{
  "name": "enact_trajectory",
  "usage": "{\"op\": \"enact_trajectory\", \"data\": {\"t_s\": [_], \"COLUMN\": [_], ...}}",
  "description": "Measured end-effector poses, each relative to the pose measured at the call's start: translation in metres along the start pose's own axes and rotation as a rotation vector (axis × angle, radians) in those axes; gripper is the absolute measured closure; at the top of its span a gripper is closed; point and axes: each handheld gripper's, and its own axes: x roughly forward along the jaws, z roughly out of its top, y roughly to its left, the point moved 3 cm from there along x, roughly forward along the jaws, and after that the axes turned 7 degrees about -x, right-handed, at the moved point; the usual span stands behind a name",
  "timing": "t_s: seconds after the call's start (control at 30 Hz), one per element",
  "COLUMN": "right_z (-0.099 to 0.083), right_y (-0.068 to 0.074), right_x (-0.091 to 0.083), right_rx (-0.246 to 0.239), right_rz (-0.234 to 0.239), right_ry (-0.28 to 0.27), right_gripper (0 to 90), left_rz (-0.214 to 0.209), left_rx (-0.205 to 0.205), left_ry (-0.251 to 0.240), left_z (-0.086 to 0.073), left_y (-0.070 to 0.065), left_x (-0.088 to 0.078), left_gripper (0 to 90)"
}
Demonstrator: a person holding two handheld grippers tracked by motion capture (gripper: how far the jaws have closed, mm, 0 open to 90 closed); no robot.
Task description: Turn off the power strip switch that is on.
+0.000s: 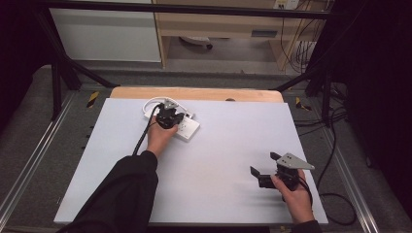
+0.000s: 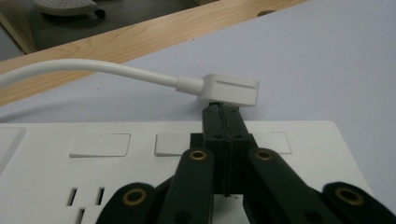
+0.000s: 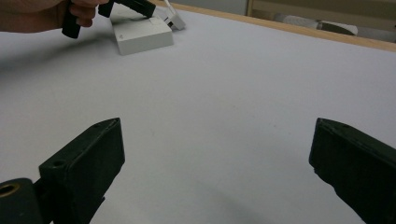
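Pale grey matting covers the table (image 1: 218, 160), and at its eleven o'clock lies a white power strip (image 1: 187, 128) with a white plug (image 2: 231, 89) seated at its far end. The left gripper (image 2: 223, 114), jaws pressed together and holding nothing, rests its tips against the plug's base, apparently about to work it loose. That likely calls for parting the jaws to grasp the plug body, while the right gripper (image 1: 265, 164) waits wide open at five o'clock.

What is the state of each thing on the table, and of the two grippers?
power strip: lies flat on the table, its visible sockets empty.
white plug: lies just beyond the strip's far edge, in no socket, its cable curving away.
left gripper: shut, tips at the white plug; whether they pinch it cannot be told.
right gripper: open, holding nothing, apart from the strip.
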Motion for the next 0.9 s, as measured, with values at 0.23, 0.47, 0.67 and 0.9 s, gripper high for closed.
{"op": "enact_trajectory", "data": {"t_s": [0.23,0.47,0.67,0.9], "right_z": [0.0000,0.0001,0.0002,0.0004], "right_y": [-0.0008,-0.0009,-0.0010,-0.0008], "right_x": [-0.0003,-0.0009,-0.0009,-0.0009], "right_rx": [0.000,0.002,0.002,0.002], "right_rz": [-0.001,-0.003,-0.004,-0.004], "right_ry": [-0.003,-0.004,-0.004,-0.005], "right_gripper": [3.8,3.9,3.9,3.8], "left_rz": [-0.009,-0.008,-0.007,-0.015], "left_rx": [-0.029,-0.032,-0.032,-0.040], "left_ry": [-0.012,-0.022,-0.019,-0.022], "left_z": [0.0001,0.0016,0.0018,0.0026], "left_y": [0.0028,0.0046,0.0059,0.0050], "left_x": [-0.0005,-0.0019,-0.0033,-0.0047], "left_gripper": [90.0,90.0,90.0,90.0]}}
